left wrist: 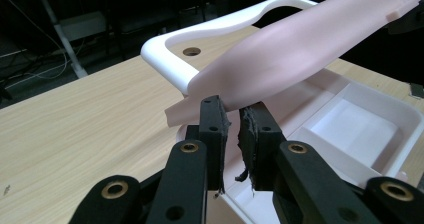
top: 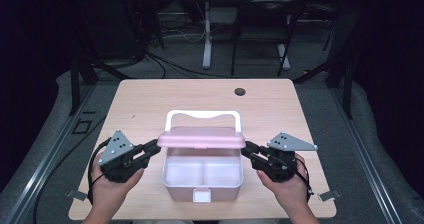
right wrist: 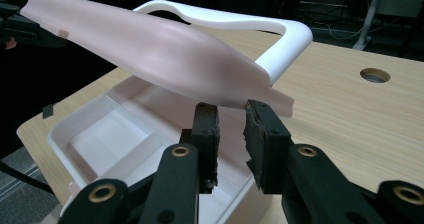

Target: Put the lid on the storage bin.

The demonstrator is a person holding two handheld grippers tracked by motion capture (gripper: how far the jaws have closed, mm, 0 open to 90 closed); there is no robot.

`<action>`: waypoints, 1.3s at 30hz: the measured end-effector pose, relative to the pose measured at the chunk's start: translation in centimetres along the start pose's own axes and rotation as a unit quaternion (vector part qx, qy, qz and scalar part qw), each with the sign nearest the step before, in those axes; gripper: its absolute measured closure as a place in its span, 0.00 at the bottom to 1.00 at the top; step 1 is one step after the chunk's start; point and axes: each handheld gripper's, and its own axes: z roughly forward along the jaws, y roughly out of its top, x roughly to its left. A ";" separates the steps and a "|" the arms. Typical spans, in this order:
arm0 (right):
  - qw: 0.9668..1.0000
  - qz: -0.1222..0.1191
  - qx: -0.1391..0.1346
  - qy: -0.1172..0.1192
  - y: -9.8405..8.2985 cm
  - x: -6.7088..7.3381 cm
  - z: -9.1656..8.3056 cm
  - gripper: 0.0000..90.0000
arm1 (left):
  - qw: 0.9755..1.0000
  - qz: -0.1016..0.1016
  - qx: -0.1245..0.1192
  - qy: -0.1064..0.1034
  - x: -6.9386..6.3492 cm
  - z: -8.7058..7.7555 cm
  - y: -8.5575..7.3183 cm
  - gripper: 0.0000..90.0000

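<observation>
A pink box [top: 202, 186] with a white inner tray sits at the near middle of the table. Its pink lid [top: 200, 136] is raised above it, tilted up at the front. A white handle [top: 202, 115] lies back behind the lid. My left gripper [top: 156, 149] meets the lid's left end, and my right gripper [top: 246, 149] meets its right end. In the left gripper view the jaws stand nearly together, tips [left wrist: 234, 109] on the edge of the lid [left wrist: 300, 39]. The right gripper [right wrist: 230, 106] holds the lid [right wrist: 165, 54] the same way.
The wooden table [top: 150, 104] has a round cable hole [top: 240, 91] at the back. A white latch [top: 201, 196] hangs on the box's front wall. Beyond the table stand dark frames, desk legs and floor cables.
</observation>
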 end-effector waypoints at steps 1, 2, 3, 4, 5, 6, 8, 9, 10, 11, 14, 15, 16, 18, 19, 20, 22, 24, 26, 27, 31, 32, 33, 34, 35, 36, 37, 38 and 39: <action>1.000 0.003 -0.004 0.000 -0.1 0.1 0.0 0.83 | 1.000 0.001 0.001 0.001 0.0 0.0 -0.1 0.89; 1.000 0.000 -0.001 0.001 -0.2 0.1 0.0 0.83 | 1.000 0.001 0.000 0.001 -0.1 -0.1 -0.2 0.89; 1.000 0.002 0.000 0.003 -0.3 0.1 0.0 0.83 | 1.000 0.000 0.000 -0.001 -0.1 -0.1 -0.3 0.89; 1.000 0.001 0.001 0.003 -0.5 0.1 0.0 0.83 | 1.000 -0.001 -0.001 0.000 -0.2 -0.1 -0.5 0.89; 1.000 0.001 0.002 0.002 -0.6 0.1 0.0 0.83 | 1.000 -0.001 0.000 -0.001 -0.2 -0.2 -0.7 0.89; 1.000 0.002 0.000 0.003 -0.8 0.1 0.0 0.83 | 1.000 -0.002 -0.001 0.001 -0.3 -0.1 -0.8 0.90; 1.000 0.003 0.004 0.005 -1.1 0.1 0.0 0.84 | 1.000 0.001 0.001 0.002 -0.5 -0.2 -1.2 0.90; 1.000 0.004 0.004 0.009 -1.2 0.1 -0.1 0.84 | 1.000 0.000 0.002 0.000 -0.5 -0.2 -1.4 0.90; 1.000 0.004 0.005 0.005 -1.4 0.2 -0.1 0.84 | 1.000 0.000 0.000 0.000 -0.6 -0.2 -1.5 0.90; 1.000 0.005 0.005 0.011 -1.5 0.1 -0.1 0.84 | 1.000 -0.001 0.001 0.000 -0.7 -0.3 -1.7 0.90; 1.000 0.006 0.007 0.007 -2.1 0.2 -0.1 0.84 | 1.000 -0.004 0.001 -0.003 -0.8 -0.3 -2.1 0.90; 1.000 0.007 0.004 0.013 -2.3 0.2 -0.1 0.84 | 1.000 -0.003 0.000 -0.003 -0.8 -0.4 -2.3 0.90; 1.000 0.006 0.003 0.016 -2.5 0.2 -0.1 0.84 | 1.000 -0.003 0.000 -0.003 -0.9 -0.4 -2.5 0.90; 1.000 0.005 0.006 0.018 -2.8 0.2 -0.2 0.85 | 1.000 -0.006 0.000 -0.005 -1.0 -0.4 -2.8 0.90; 1.000 0.005 0.002 0.022 -3.0 0.2 -0.2 0.85 | 1.000 -0.006 0.000 -0.006 -1.0 -0.4 -3.0 0.90; 1.000 0.004 0.000 0.021 -3.2 0.1 -0.2 0.85 | 1.000 -0.005 0.002 -0.008 -1.0 -0.4 -3.1 0.90; 1.000 0.008 0.002 0.023 -3.5 0.1 -0.3 0.86 | 1.000 -0.008 0.003 -0.011 -1.1 -0.4 -3.4 0.90; 1.000 0.010 0.005 0.025 -3.8 0.0 -0.4 0.87 | 1.000 -0.007 0.007 -0.012 -1.1 -0.4 -3.8 0.90; 0.999 0.014 0.005 0.029 -4.1 0.0 -0.4 0.87 | 1.000 -0.006 0.011 -0.013 -1.2 -0.4 -4.0 0.90; 0.999 0.015 0.009 0.033 -4.2 0.0 -0.4 0.87 | 1.000 -0.006 0.014 -0.014 -1.2 -0.4 -4.2 0.90; 0.999 0.020 0.009 0.031 -4.8 0.0 -0.3 0.88 | 1.000 -0.006 0.020 -0.016 -1.3 -0.4 -4.6 0.91; 0.999 0.022 0.013 0.029 -4.9 0.1 -0.3 0.88 | 1.000 -0.007 0.019 -0.015 -1.4 -0.3 -4.6 0.91; 0.999 0.022 0.011 0.033 -4.9 0.0 -0.2 0.88 | 1.000 -0.006 0.020 -0.015 -1.4 -0.3 -4.7 0.91; 0.999 0.022 0.015 0.034 -5.0 0.1 -0.3 0.88 | 1.000 -0.006 0.022 -0.016 -1.4 -0.3 -4.8 0.91; 0.999 0.024 0.016 0.035 -5.0 0.1 -0.3 0.88 | 1.000 -0.008 0.022 -0.016 -1.4 -0.3 -4.9 0.91; 0.999 0.023 0.013 0.035 -5.1 0.1 -0.2 0.88 | 1.000 -0.007 0.023 -0.017 -1.4 -0.3 -5.0 0.91; 0.999 0.022 0.018 0.034 -5.2 0.1 -0.2 0.88 | 0.999 -0.008 0.025 -0.018 -1.4 -0.3 -5.0 0.91; 0.999 0.025 0.015 0.036 -5.3 0.1 -0.1 0.88 | 0.999 -0.009 0.025 -0.018 -1.4 -0.3 -5.1 0.91; 0.999 0.026 0.019 0.036 -5.3 0.1 -0.2 0.88 | 0.999 -0.009 0.028 -0.019 -1.4 -0.3 -5.1 0.91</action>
